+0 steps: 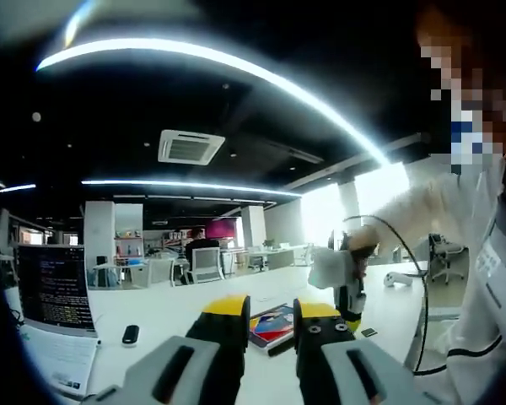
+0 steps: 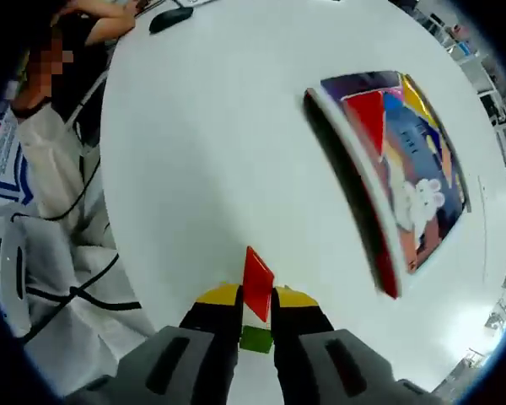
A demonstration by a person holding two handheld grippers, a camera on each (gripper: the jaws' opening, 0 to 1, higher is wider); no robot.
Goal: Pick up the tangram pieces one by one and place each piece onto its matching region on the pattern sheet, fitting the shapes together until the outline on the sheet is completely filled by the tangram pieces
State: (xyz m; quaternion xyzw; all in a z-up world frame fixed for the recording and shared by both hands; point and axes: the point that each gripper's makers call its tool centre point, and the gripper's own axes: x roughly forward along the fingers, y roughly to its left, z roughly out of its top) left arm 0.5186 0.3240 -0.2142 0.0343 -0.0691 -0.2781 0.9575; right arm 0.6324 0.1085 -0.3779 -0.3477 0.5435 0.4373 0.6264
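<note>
Left gripper: held level over a white table, jaws apart, yellow tips, nothing between them. Past the tips, a colourful book lying flat on the table, partly hidden by the jaws. Further right in the left gripper view, the right gripper raised above the table in a person's hand, cable looping down from it; white sleeve behind. Left on the table: a monitor showing lines of text, a small dark remote. Beyond, open office with chairs, long ceiling lights, a ceiling vent, a seated person far back.

Right gripper: pointing down at the table from above, jaws clamped on a red piece. Piece thin, flat, glossy red, triangular by the look of the pointed corner sticking up past the yellow tips; held on edge, clear of the table. Just below it, between the jaws, a small green block, cannot tell whether a second piece or part of the gripper.

Up right in the right gripper view, the book well apart from the held piece: dark cover, bright picture with a white rabbit, and a red triangular shape near its upper end. Cannot tell whether that shape is a loose piece or print. At the top edge, a dark mouse; on the left, a person in white with black cables trailing.
</note>
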